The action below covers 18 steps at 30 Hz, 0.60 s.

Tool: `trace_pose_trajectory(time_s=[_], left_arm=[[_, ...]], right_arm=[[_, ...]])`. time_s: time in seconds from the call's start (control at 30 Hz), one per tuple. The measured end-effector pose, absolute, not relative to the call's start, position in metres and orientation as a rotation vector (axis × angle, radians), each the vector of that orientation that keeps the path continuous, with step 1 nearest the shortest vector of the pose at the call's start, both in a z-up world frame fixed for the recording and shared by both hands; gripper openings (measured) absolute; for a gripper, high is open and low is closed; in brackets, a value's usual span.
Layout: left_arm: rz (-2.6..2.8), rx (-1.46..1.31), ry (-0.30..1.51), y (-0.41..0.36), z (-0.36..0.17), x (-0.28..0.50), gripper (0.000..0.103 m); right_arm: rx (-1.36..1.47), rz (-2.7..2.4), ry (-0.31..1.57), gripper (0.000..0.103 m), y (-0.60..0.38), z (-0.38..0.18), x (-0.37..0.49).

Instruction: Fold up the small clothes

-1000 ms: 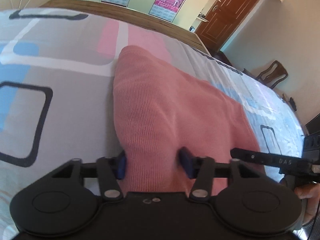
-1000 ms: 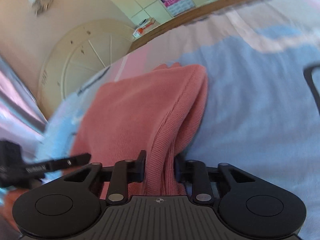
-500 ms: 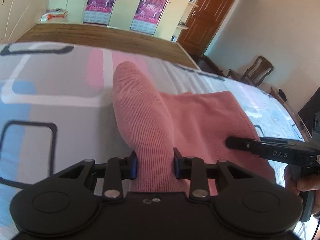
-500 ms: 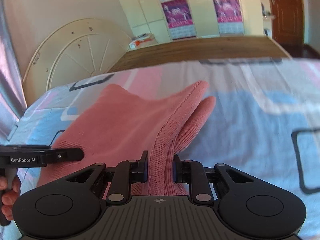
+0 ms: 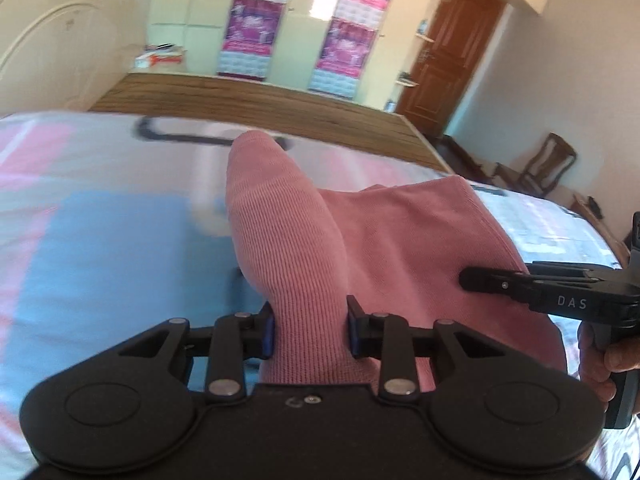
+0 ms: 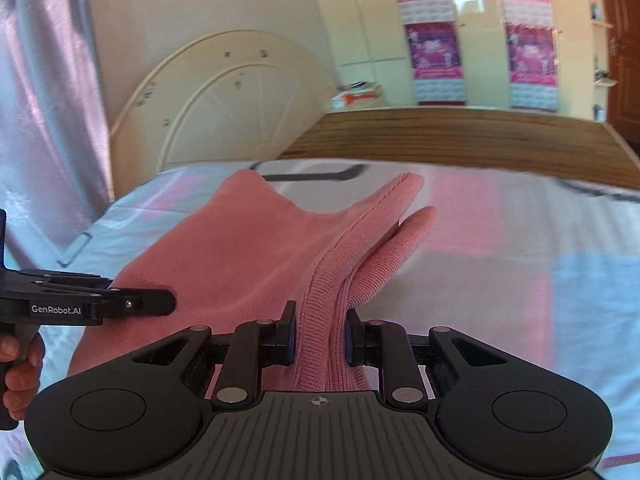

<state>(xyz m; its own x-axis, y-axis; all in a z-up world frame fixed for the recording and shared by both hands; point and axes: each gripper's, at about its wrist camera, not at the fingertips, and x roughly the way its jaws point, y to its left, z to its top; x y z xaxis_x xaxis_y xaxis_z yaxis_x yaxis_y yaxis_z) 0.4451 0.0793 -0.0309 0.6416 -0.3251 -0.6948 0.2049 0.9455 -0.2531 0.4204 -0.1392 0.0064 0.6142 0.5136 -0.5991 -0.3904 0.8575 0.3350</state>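
Note:
A pink knit garment (image 5: pixel 400 240) is held up over the patterned bed sheet (image 5: pixel 100 240). My left gripper (image 5: pixel 310 330) is shut on one bunched edge of it, which rises ahead as a rolled fold. My right gripper (image 6: pixel 320 338) is shut on the ribbed hem (image 6: pixel 320 320) at the other edge. The cloth (image 6: pixel 240 256) spans between the two grippers, lifted off the bed. The right gripper shows from the side in the left wrist view (image 5: pixel 520 286). The left gripper shows from the side in the right wrist view (image 6: pixel 120 304).
A wooden footboard (image 5: pixel 260 100) bounds the bed's far side. A cream headboard (image 6: pixel 220 112) stands to the left. Wardrobes with pink posters (image 6: pixel 432 60), a brown door (image 5: pixel 452 52) and a wooden chair (image 5: pixel 548 164) line the room.
Both grippers have risen with the garment, lifting it off the sheet. The left gripper closed from a wide grip to a tight pinch on the cloth. Both views now look more level across the room.

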Motion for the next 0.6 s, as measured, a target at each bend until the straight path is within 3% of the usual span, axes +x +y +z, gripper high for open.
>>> trace_pose_trajectory(time_s=[0.23,0.33,0.5,0.6], left_arm=[[-0.260,-0.173,0.879,0.144,-0.060,0.438,0.032],[-0.238,-0.210,0.906,0.155,-0.084,0.437,0.051],[-0.238,-0.311,0.883,0.164,-0.099,0.435,0.051],[-0.233,-0.277,0.888,0.164,-0.094,0.436,0.063]], right_arm=[[0.210,0.568,0.830,0.021,-0.068,-0.033,0.442],[0.207,0.536,0.884,0.021,-0.066,-0.056,0.449],[0.266,0.533,0.917,0.021,-0.081,-0.080,0.452],[0.253,0.538,0.925,0.022,-0.080,-0.080,0.453]])
